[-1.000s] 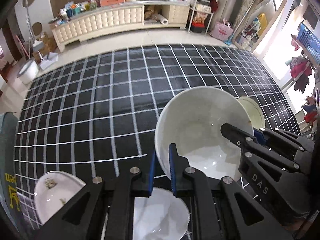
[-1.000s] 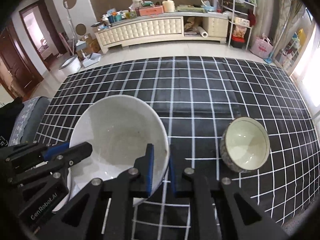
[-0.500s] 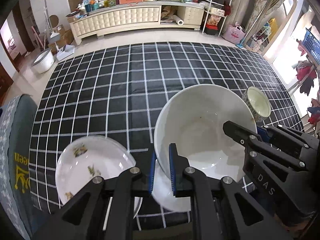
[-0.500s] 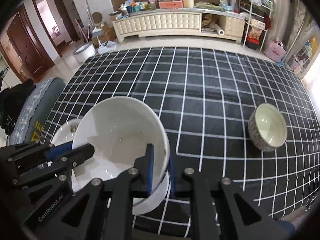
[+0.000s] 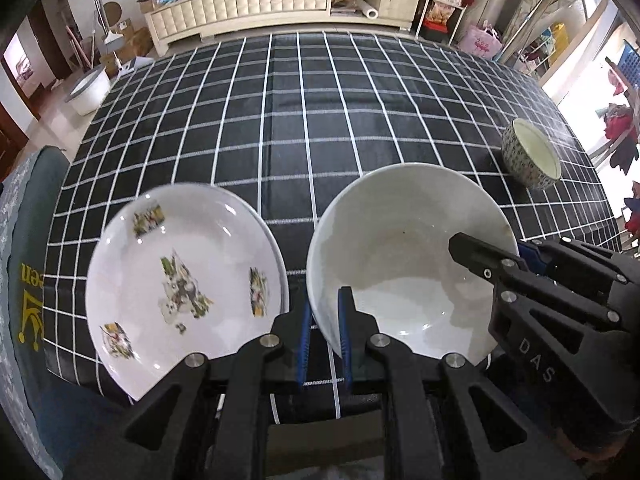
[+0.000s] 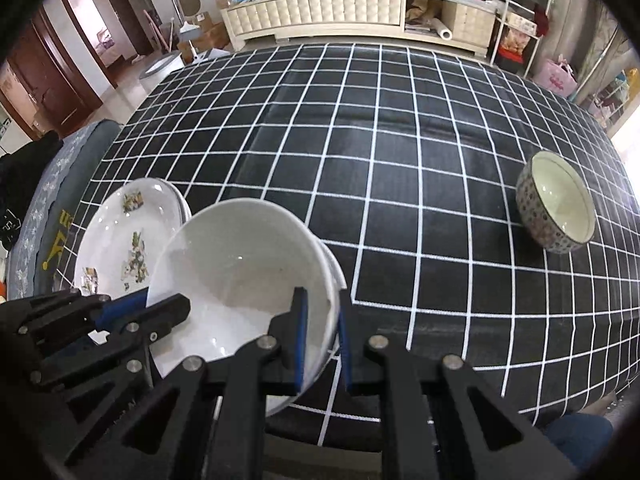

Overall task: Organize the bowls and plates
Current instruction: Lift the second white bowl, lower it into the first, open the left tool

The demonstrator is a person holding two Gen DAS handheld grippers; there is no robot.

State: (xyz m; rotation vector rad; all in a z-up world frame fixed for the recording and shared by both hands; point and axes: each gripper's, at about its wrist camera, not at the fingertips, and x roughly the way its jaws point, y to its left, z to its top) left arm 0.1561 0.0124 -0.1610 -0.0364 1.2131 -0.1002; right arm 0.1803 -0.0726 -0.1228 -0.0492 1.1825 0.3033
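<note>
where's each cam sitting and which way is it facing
Left wrist: on the left gripper, looking steeply down at the white bowl and flowered plate; the right gripper shows.
Right wrist: on the right gripper, angled down likewise; the left gripper shows.
Shared: bowl, plate, patterned small bowl, checked tablecloth.

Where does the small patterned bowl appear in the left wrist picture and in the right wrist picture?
Left wrist view: the small patterned bowl stands far right, above the middle, on the checked tablecloth.
Right wrist view: it stands at the right, about mid-height, on the same cloth.
Shared landmark: the large white bowl, held at its rim by both grippers, lies left of and below the small bowl in both views.
</note>
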